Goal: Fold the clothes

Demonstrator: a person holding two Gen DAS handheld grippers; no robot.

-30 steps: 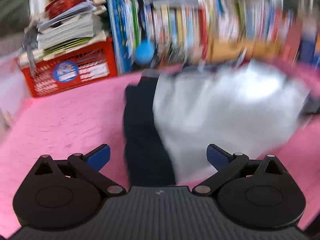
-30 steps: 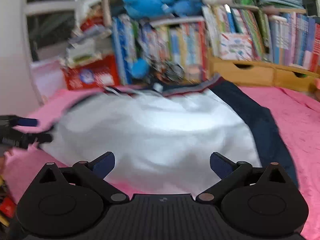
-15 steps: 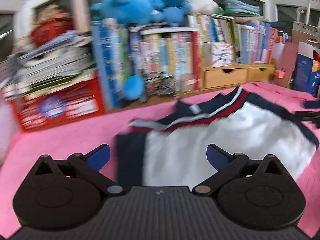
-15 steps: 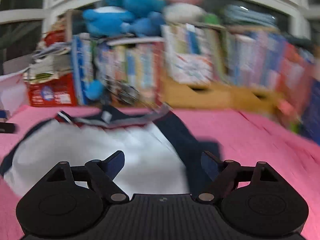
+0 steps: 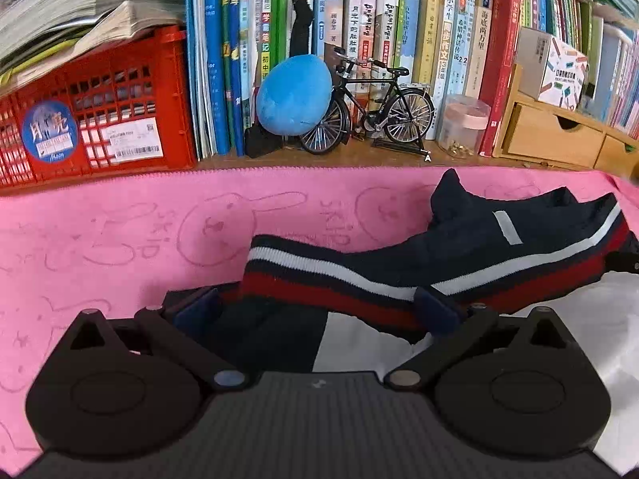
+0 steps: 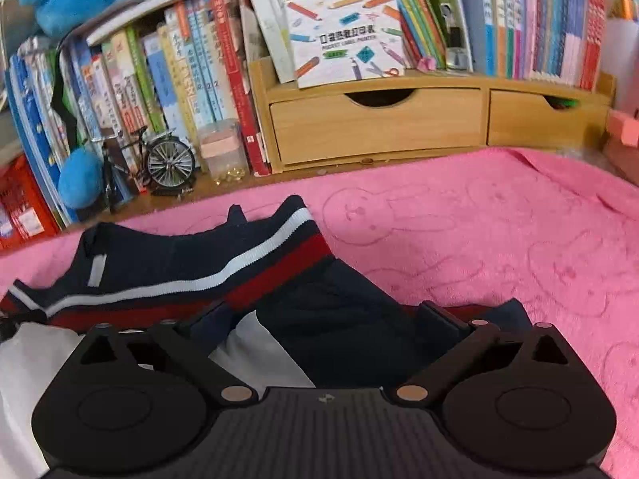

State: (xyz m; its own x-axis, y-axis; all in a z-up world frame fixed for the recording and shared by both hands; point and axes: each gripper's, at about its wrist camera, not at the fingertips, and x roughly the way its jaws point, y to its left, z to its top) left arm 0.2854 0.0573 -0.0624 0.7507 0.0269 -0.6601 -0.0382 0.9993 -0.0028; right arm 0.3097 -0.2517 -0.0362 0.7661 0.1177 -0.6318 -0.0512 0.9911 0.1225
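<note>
item: white knit shirt with navy sleeves and a navy, white and red striped collar [image 5: 435,275], lying flat on the pink bunny-print fleece blanket [image 5: 120,239] in front of a crowded bookshelf; collar end faces the shelf, the white body runs back toward the holder. left gripper [image 5: 315,311]: low over the shirt's left shoulder, blue-padded fingers [image 5: 195,311] spread wide with navy sleeve cloth and the collar's striped end lying between them, nothing pinched. right gripper [image 6: 323,319]: low over the right shoulder, likewise spread, navy sleeve fabric between its fingers [image 6: 439,319], not gripped. whether the pads actually touch the cloth cannot be told. background, not in play: red plastic crate with a blue round sticker [image 5: 96,119], blue plush ball [image 5: 293,97], black miniature bicycle model [image 5: 371,107], clear jar with a pink lid [image 5: 463,123], pale wooden two-drawer organiser [image 6: 399,119]. step in hand, as judged: taking hold of both shoulders to start a fold. handling advice: close each gripper on the sleeve seam just outside the collar, catching both layers of knit; match the two grips in height so the fold line runs straight; lift only enough to clear the blanket, since fleece will likely drag on knit cloth; keep the collar flat rather than bunched beneath the fold.
</note>
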